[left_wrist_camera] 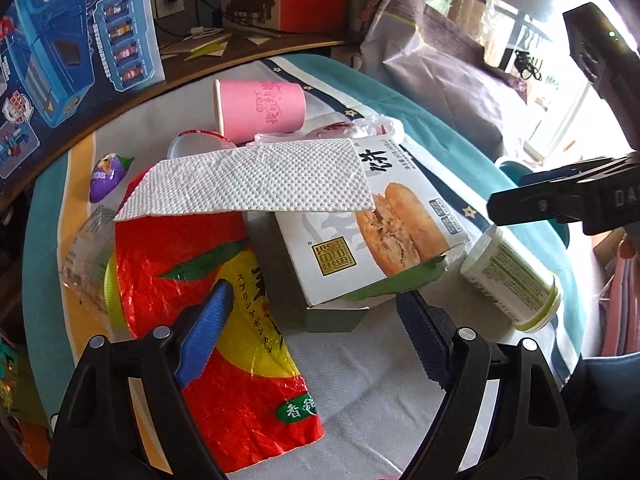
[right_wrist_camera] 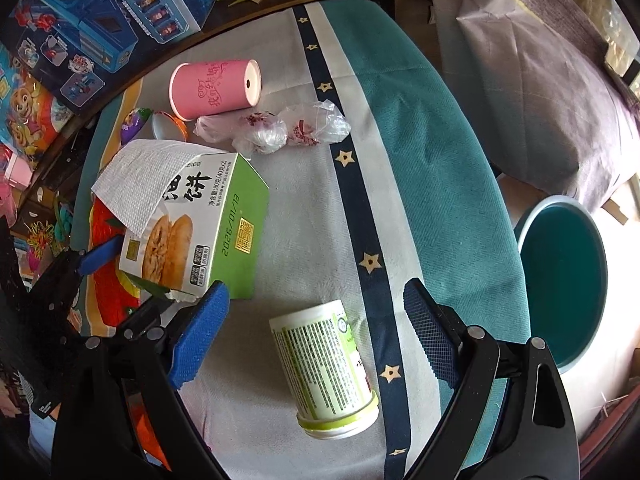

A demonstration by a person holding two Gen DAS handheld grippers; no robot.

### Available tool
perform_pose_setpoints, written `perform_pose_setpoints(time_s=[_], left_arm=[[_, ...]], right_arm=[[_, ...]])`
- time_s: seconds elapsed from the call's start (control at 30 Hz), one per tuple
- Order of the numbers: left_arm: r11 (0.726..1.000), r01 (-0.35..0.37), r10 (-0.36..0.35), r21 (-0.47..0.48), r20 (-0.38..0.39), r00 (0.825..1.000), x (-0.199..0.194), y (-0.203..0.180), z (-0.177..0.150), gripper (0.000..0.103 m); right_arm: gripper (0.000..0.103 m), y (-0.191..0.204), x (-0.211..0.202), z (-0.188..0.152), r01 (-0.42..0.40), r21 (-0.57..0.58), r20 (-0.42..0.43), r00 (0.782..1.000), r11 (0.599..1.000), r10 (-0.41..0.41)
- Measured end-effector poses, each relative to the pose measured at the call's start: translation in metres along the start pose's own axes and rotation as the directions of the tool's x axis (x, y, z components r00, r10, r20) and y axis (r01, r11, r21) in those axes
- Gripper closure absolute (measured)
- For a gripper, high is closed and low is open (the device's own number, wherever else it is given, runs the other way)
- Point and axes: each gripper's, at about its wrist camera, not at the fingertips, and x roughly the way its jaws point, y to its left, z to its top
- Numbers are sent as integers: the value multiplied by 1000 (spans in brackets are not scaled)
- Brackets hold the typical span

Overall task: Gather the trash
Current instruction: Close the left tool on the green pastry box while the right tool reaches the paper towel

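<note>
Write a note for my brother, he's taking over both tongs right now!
Left tongs: open, empty, over the pastry box and red orange-print bag.
Right tongs: open, empty, over the green-label tub lying on its side.
On the cloth too: paper towel across the box, pink paper cup, crumpled plastic wrappers.
Teal bin sits beside the table, seemingly empty.
Nothing looks collected yet; everything remains.

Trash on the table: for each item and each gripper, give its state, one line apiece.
Pink paper cup: on its side.
Green-and-white container: on its side, between the right gripper's open jaws, untouched.
Pastry box: end torn open.
Paper towel: flat, draped over the box.
Red bag: flattened under the box.
Teal bin: open.
Left gripper: open.
Right gripper: open.
</note>
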Motion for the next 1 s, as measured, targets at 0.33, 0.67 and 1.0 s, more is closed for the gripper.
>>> perform_pose_setpoints(time_s=[0.33,0.67,1.0], left_arm=[[999,37,-38,-25,-36,999,16,-4,7,40],[994,74,-76,-81,-17,997,10,3,11,71],[991,30,-37,-129,-51,998,26,-3,16,74]], right_arm=[[78,21,23,24,-128,-14,-53,991,992,127],[96,17,31,18,-142,-11,-87,986,990,140],[96,19,23,9,-125,-35,-88,989,992,121]])
